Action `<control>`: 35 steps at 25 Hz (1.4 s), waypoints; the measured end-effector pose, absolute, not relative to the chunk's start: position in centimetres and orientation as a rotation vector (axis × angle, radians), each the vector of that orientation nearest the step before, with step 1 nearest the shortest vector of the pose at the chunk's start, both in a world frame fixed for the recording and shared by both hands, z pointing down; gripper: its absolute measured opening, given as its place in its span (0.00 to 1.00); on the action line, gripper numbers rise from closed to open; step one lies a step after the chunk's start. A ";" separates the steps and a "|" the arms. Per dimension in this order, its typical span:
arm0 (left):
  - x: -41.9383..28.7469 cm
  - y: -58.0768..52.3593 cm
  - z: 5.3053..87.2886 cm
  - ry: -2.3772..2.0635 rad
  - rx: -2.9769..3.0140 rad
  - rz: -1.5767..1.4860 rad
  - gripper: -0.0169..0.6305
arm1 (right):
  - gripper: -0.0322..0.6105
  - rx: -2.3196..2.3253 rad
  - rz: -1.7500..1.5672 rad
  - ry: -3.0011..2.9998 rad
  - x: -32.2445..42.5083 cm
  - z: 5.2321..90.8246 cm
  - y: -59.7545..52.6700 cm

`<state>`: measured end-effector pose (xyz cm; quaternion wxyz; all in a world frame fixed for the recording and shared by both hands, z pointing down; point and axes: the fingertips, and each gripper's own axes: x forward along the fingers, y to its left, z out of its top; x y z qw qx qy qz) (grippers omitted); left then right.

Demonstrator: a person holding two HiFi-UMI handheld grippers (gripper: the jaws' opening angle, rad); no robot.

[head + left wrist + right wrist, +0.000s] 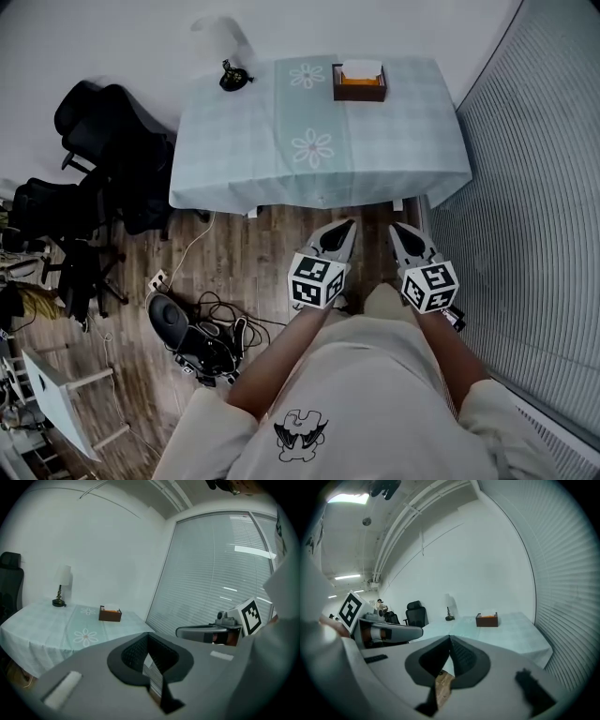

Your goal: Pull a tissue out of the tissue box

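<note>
A brown tissue box (pixel 359 82) with a white tissue sticking up stands at the far right part of a table covered by a pale green flowered cloth (pixel 281 131). The box (pixel 110 613) also shows small and distant in the left gripper view, and the box (pixel 487 619) in the right gripper view. Both grippers are held side by side over the wooden floor, short of the table's near edge. My left gripper (pixel 348 225) has its jaws closed together with nothing in them. My right gripper (pixel 397 228) is likewise shut and empty.
A small black lamp (pixel 234 77) stands at the table's far left. Black office chairs (pixel 103 131) crowd the left side. Cables and a dark device (pixel 192 333) lie on the floor at lower left. Window blinds (pixel 544 206) run along the right.
</note>
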<state>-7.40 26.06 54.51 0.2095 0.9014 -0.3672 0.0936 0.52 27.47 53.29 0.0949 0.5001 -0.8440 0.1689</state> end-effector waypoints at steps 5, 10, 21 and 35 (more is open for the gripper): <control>-9.2 24.2 55.2 -1.039 2.475 0.248 0.04 | 0.07 1.479 0.507 -2.489 -0.6 53.6 25.3; -9.0 20.4 55.6 -1.061 2.461 0.241 0.04 | 0.07 1.468 0.504 -2.500 -0.2 53.9 21.4; -3.1 4.0 56.0 -1.112 2.447 0.304 0.04 | 0.07 1.449 0.512 -2.550 5.2 54.8 3.2; 1.3 -11.7 54.2 -1.190 2.390 0.296 0.04 | 0.07 1.312 0.559 -2.558 9.0 54.0 -10.8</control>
